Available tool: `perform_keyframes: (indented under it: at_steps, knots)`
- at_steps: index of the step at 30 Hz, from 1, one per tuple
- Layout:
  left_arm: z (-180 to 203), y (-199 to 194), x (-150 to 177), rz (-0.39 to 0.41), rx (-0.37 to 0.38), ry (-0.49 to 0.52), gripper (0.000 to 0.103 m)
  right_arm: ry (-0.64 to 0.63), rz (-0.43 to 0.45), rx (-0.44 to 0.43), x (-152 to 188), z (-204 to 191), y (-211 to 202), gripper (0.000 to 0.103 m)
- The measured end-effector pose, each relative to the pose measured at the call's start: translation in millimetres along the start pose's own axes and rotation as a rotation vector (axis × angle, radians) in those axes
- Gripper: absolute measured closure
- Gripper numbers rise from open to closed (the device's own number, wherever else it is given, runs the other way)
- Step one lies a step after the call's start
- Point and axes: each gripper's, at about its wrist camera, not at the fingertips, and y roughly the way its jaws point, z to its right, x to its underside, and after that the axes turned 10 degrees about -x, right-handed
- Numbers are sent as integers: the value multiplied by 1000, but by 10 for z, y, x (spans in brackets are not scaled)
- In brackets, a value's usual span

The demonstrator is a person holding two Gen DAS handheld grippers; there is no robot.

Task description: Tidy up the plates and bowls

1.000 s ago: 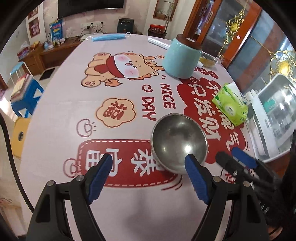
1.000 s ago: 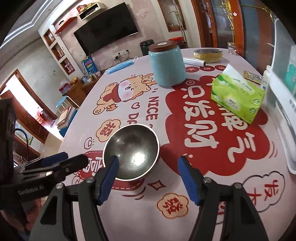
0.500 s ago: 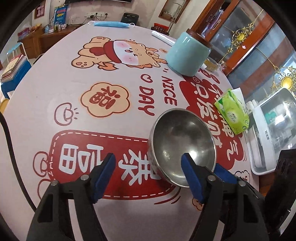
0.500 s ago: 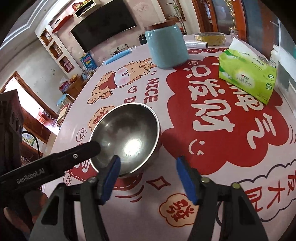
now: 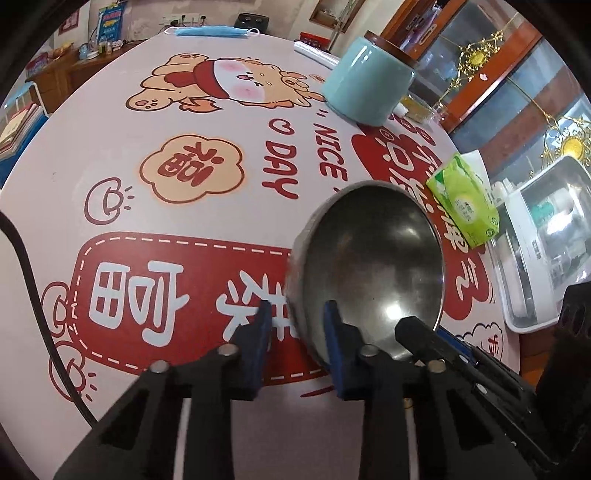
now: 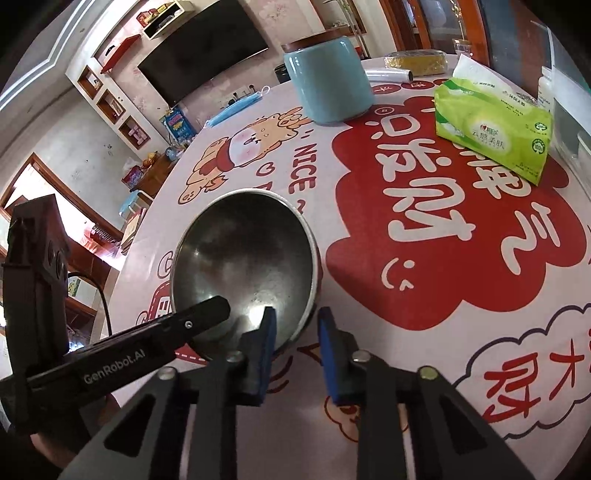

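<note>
Both tongs (image 5: pixel 295 325) (image 6: pixel 295 328) astride the steel bowl's (image 5: pixel 373 266) rim

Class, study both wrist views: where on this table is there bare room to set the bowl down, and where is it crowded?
Free: the tablecloth left of the steel bowl, toward the face mask. Crowded: the side holding the teal jar, tissue pack and white rack.

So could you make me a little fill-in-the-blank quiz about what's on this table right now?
1. Both hand-held grippers, left and right, pinch the rim of the metal ____.
2. The tissue pack is coloured ____.
3. The teal jar has a ____ lid.
4. English words on the tablecloth read "NICE ____".

Answers: bowl; green; brown; DAY
</note>
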Motion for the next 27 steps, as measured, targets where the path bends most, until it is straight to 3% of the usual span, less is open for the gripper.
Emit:
perform_keyframes:
  at_steps: [2, 13, 27]
  knots:
    - [18, -15, 19, 2, -10, 13, 87, -4, -1, 5, 10, -16, -7, 84]
    - [34, -139, 202, -31, -39, 38, 89, 19, -37, 28, 137, -38, -91, 88]
    - [-31, -627, 907, -101, -60, 80, 88, -11, -132, 53, 706, -333, -525, 90]
